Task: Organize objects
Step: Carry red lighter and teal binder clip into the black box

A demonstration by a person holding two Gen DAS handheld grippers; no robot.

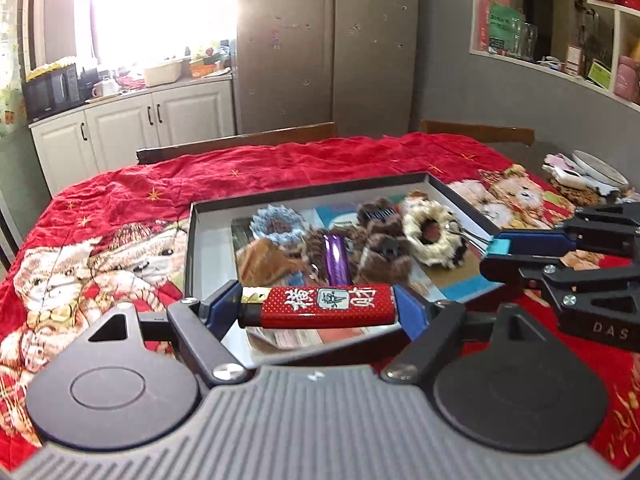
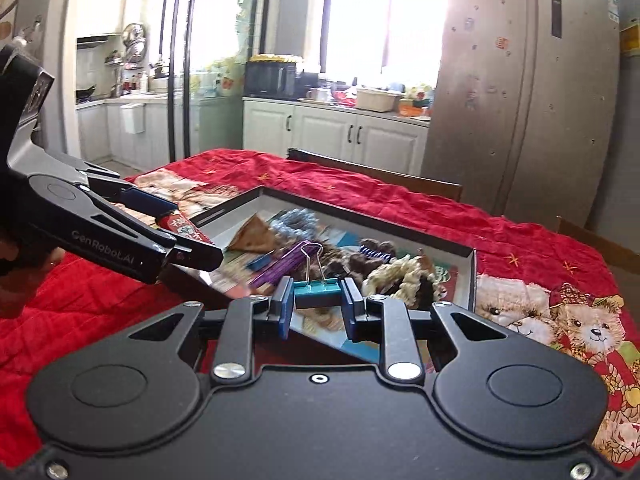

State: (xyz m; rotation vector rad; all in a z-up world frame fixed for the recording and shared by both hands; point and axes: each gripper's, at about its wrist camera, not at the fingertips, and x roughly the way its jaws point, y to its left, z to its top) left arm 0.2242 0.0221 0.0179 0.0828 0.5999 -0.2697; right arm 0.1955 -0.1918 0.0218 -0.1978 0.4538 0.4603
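Observation:
My left gripper (image 1: 318,308) is shut on a red lighter (image 1: 320,307) with white characters, held crosswise above the near edge of a shallow grey box (image 1: 192,240). My right gripper (image 2: 317,300) is shut on a teal binder clip (image 2: 316,291) with silver handles, over the box's (image 2: 468,276) right side. In the left wrist view the right gripper (image 1: 496,250) comes in from the right with the clip (image 1: 500,246). In the right wrist view the left gripper (image 2: 180,228) holds the lighter (image 2: 184,229) at the left. The box holds fluffy hair ties (image 1: 434,230), a purple lighter (image 1: 338,258) and several small things.
The box lies on a table with a red teddy-bear cloth (image 1: 100,248). More small items and a round white object (image 1: 596,170) lie at the table's far right. Wooden chair backs (image 1: 240,144) stand behind the table. Kitchen cabinets (image 1: 140,120) and a fridge (image 1: 328,40) are beyond.

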